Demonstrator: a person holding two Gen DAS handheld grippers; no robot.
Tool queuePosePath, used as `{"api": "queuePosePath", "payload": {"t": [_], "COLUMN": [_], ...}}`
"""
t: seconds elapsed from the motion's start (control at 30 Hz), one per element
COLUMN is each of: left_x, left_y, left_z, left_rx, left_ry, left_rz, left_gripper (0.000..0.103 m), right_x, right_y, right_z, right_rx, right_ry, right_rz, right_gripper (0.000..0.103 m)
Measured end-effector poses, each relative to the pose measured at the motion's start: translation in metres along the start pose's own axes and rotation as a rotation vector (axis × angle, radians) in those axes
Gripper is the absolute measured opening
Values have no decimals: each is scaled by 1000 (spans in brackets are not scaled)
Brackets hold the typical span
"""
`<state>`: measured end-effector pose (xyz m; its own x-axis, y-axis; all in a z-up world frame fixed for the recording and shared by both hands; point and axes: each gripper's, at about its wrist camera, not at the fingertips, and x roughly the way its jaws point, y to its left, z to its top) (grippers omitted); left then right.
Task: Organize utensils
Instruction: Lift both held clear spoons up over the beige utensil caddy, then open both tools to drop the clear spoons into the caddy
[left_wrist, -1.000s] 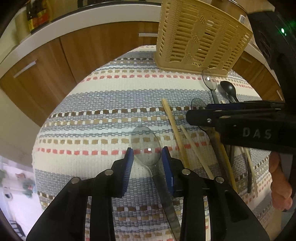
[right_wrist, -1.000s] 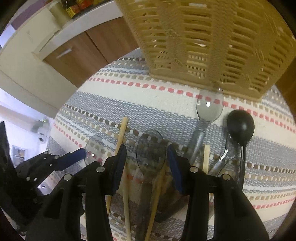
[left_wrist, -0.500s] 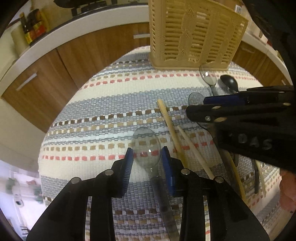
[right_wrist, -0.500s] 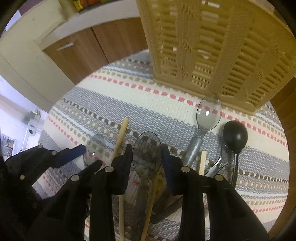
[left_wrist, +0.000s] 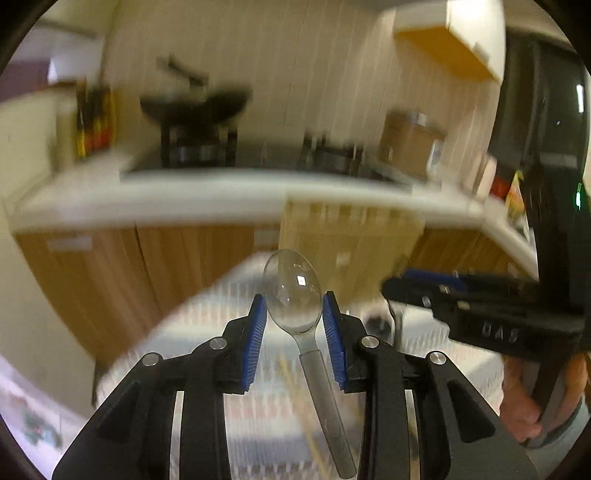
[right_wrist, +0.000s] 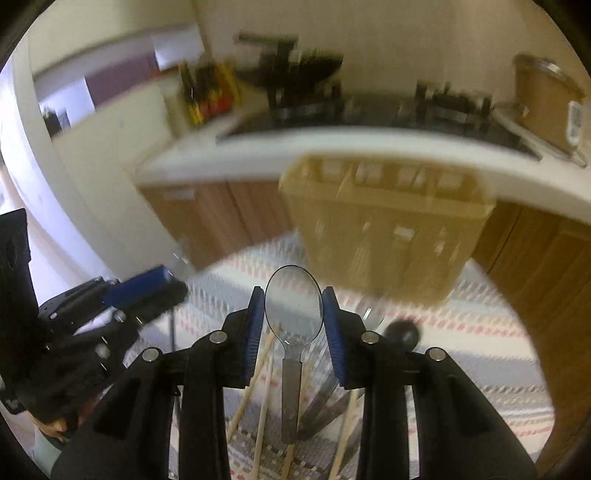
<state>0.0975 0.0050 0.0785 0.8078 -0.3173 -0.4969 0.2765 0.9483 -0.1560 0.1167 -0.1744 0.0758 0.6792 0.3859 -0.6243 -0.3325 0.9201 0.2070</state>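
Note:
My left gripper (left_wrist: 294, 317) is shut on a clear plastic spoon (left_wrist: 293, 295), bowl up, lifted above the striped mat (left_wrist: 207, 321). My right gripper (right_wrist: 293, 317) is shut on a second clear spoon (right_wrist: 293, 302), also lifted. The beige slotted utensil basket (right_wrist: 384, 236) stands ahead of both, at the mat's far edge; it is blurred in the left wrist view (left_wrist: 343, 236). The right gripper shows at the right of the left wrist view (left_wrist: 461, 306), the left gripper at the left of the right wrist view (right_wrist: 144, 291).
Wooden chopsticks (right_wrist: 258, 373), another clear spoon and a black spoon (right_wrist: 402, 330) lie on the mat below my right gripper. Behind the basket run wooden cabinets (right_wrist: 221, 214) and a white counter (right_wrist: 369, 144) with a stove and bottles.
Both grippers have risen off the mat with their spoons and tilted up toward the basket. The views are now motion-blurred.

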Motion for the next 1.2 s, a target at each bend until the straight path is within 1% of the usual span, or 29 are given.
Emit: {"api": "queuePosePath", "payload": {"t": [0.03, 0.07, 0.1, 0.17, 0.2, 0.27, 0.33, 0.4, 0.43, 0.5, 0.6, 0.77, 0.83, 0.97, 1.13, 1.2], "left_x": [-6, -9, -16, -17, -16, -4, 9, 24, 31, 51, 81, 118, 127, 139, 140, 136], "left_y": [-3, -7, -14, -22, -27, -31, -36, -41, -42, -40, -33, -26, -24, -14, -8, -5], "left_z": [14, 25, 39, 67, 82, 103, 117, 126, 127, 131, 126, 105, 96, 83, 71, 68], "left_rx": [8, 14, 26, 38, 34, 22, 20, 28, 32, 35, 22, 10, 13, -2, -23, -33], "left_ry": [-56, -94, -144, -237, -265, -314, -358, -396, -410, -414, -412, -392, -387, -364, -325, -307], "left_rz": [10, 24, 45, 70, 76, 75, 86, 120, 135, 148, 166, 194, 206, 207, 183, 158], "left_gripper": [30, 30, 29, 30, 30, 30, 30, 30, 30, 30, 30, 30, 30, 30, 32, 42], "right_x": [-11, -23, -31, -45, -52, -57, -62, -65, -61, -52, -29, 9, 17, 28, 31, 30], "right_y": [-4, -7, -11, -20, -25, -36, -47, -62, -70, -80, -92, -106, -108, -109, -106, -105], "right_z": [10, 21, 31, 48, 62, 78, 97, 110, 117, 125, 127, 111, 105, 93, 78, 75], "right_rx": [4, 8, 12, 21, 24, 31, 45, 58, 58, 65, 64, 49, 41, 34, 48, 61], "right_ry": [-48, -94, -127, -182, -222, -278, -337, -388, -416, -438, -457, -443, -434, -419, -391, -369], "right_rz": [-8, -24, -33, -42, -59, -92, -130, -160, -192, -221, -273, -313, -316, -306, -288, -265], "right_gripper": [29, 29, 29, 29, 29, 29, 29, 29, 29, 29, 29, 29, 29, 29, 29, 30]}}
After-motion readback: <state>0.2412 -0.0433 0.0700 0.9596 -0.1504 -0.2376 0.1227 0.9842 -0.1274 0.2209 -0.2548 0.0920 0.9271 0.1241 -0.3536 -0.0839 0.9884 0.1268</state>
